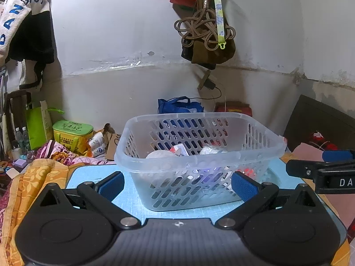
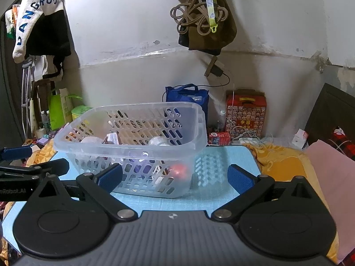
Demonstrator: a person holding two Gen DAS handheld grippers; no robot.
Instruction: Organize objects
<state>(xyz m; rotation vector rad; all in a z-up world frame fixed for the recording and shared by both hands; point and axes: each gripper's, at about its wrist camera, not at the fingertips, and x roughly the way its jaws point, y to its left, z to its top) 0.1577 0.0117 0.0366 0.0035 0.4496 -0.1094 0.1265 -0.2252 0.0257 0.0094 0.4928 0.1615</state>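
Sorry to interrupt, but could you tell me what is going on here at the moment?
A person is tidying small items into a clear plastic basket that sits on a light blue mat. Both handheld grippers are open and hold nothing: the left gripper faces the basket's near wall, and the right gripper points at the basket's right end. Several things already lie inside, among them a red round object and some white wrapped pieces. Nothing is being grasped just now.

Both wrist views look forward, low and near, sharing the clear basket before the wall.
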